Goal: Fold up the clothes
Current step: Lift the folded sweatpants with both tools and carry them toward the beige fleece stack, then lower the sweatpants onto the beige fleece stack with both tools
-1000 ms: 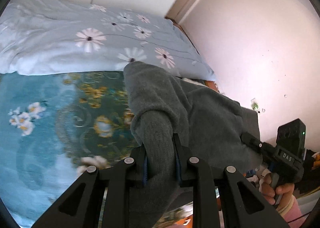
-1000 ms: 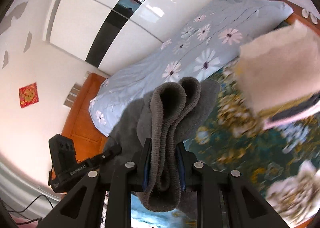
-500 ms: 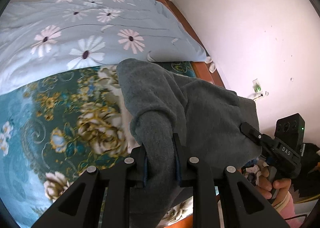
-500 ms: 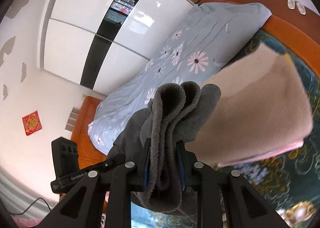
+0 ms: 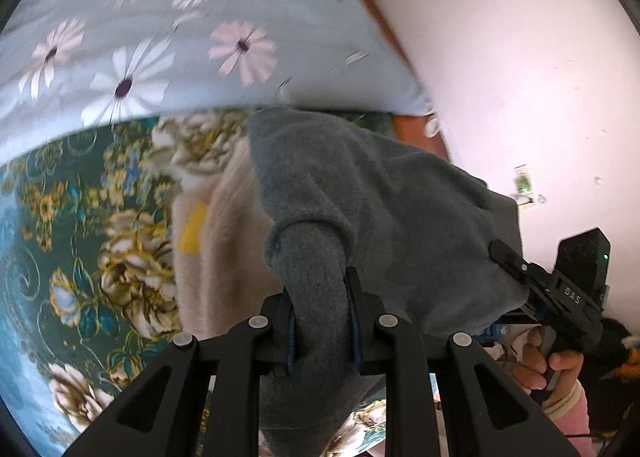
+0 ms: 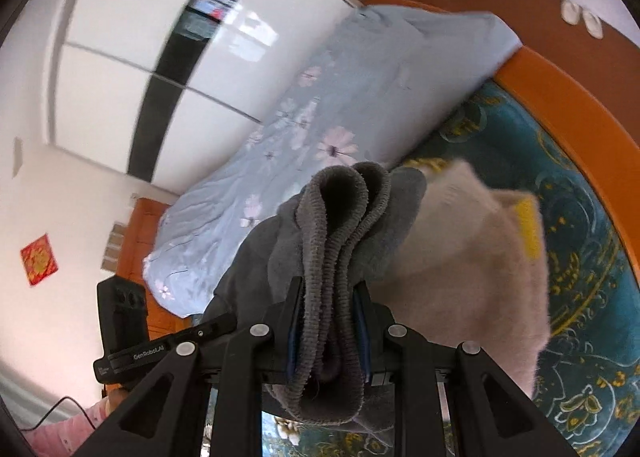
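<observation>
1. The left gripper (image 5: 320, 321) pinches a thick fold of the dark grey fleece garment (image 5: 372, 209) between its two black fingers, blue pads pressed into the cloth on both sides.
2. The right gripper (image 6: 328, 331) clamps a bunched, ribbed edge of the same grey garment (image 6: 340, 225); several layers are squeezed together and the ends hang below the jaws toward 6 o'clock.
3. In the left wrist view the garment spreads from the fingers up toward 12 o'clock and across to 3 o'clock, where the right gripper (image 5: 516, 265) bites its far edge, held by a hand (image 5: 540, 365) in a pink cuff.
4. A folded beige fuzzy garment with a yellow patch (image 5: 216, 257) lies on the teal bedspread with gold and white flowers (image 5: 80, 257), at 9 o'clock from the left fingers and partly under the grey cloth.
5. In the right wrist view that beige garment (image 6: 472, 257) sits at 3 o'clock of the grey bundle, blurred.
6. A pale blue quilt printed with daisies (image 5: 160, 37) covers the bed toward 11 o'clock.
7. A glossy white wardrobe with a dark stripe (image 6: 160, 37) fills 10 o'clock in the right wrist view.
</observation>
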